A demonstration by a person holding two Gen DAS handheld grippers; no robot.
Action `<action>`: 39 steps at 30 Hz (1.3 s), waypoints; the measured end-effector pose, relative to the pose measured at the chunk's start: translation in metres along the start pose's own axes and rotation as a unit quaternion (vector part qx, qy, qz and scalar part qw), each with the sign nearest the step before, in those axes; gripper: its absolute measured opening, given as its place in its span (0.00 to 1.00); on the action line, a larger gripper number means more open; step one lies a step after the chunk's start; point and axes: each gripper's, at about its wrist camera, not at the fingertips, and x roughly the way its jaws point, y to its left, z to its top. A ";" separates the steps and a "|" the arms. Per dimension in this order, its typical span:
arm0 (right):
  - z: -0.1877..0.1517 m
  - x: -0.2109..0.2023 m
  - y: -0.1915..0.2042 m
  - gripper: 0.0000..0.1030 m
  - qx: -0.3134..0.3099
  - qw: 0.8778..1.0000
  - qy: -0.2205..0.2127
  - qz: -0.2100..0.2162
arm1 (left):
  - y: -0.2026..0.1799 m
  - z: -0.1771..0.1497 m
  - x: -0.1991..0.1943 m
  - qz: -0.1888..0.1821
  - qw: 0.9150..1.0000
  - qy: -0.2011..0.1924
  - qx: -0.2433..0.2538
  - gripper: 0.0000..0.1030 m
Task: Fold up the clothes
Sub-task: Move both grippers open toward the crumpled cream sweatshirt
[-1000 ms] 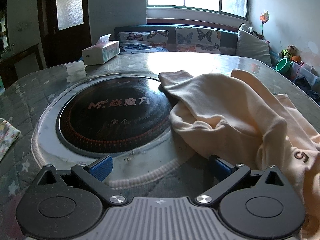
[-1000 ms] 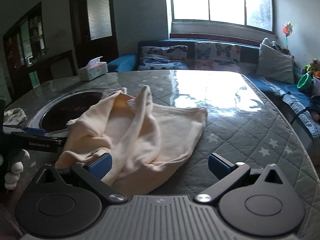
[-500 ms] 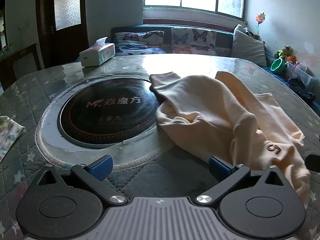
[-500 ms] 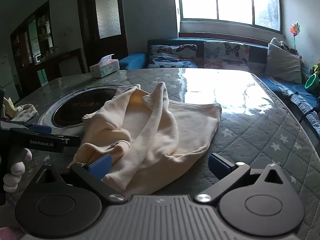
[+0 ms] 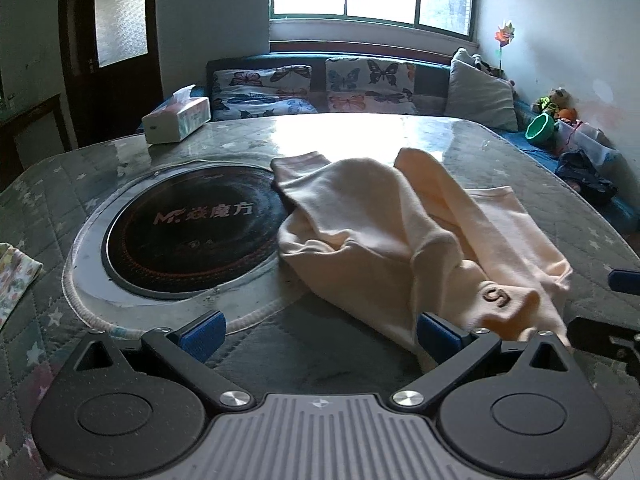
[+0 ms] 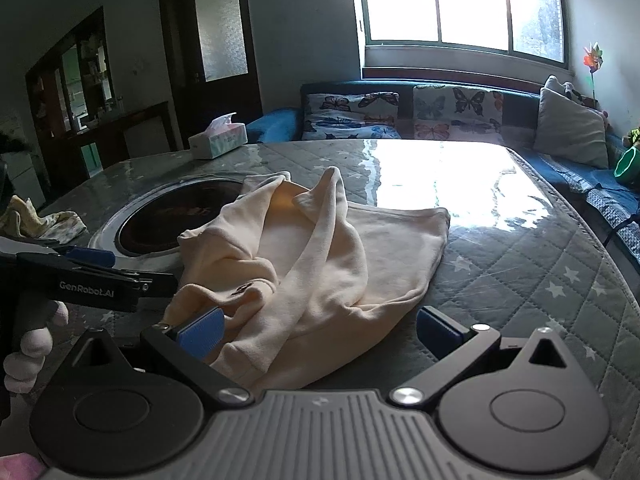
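Cream cloth [image 6: 320, 264] lies crumpled across the middle of both frames, a garment on the quilted table [image 6: 540, 280] with one end draped over the rim of the round black cooktop [image 5: 188, 232] at centre left of the left wrist view. It is bunched, with a long strip, probably a sleeve or leg, thrown over the body, so nothing is folded yet; the likely first job is to spread it flat.

In the left wrist view the left gripper [image 5: 318, 334] fills the bottom of the frame, jaws wide apart and empty, its right pad just beside the near edge of the cloth, where a small mark like the figure 5 [image 5: 496, 296] shows. The right gripper [image 6: 318, 332] is likewise spread wide at the bottom of its own frame, with the near hem lying between its pads, not pinched. Both seem placed low at the near edge so each can take a corner, though that is a judgement.

A tissue box [image 5: 176, 120] stands at upper left on the far side of the table, well apart from the garment, and a patterned rag [image 5: 12, 280] lies at the left edge.
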 end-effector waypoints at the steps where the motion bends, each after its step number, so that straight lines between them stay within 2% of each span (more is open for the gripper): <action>1: 0.000 0.000 0.000 1.00 0.000 1.000 0.000 0.000 | -0.002 0.000 -0.001 -0.001 1.000 -0.001 0.001 1.00; 39: 0.008 -0.003 0.001 1.00 0.009 1.000 -0.004 -0.001 | -0.014 0.018 -0.006 -0.026 1.000 -0.007 0.011 1.00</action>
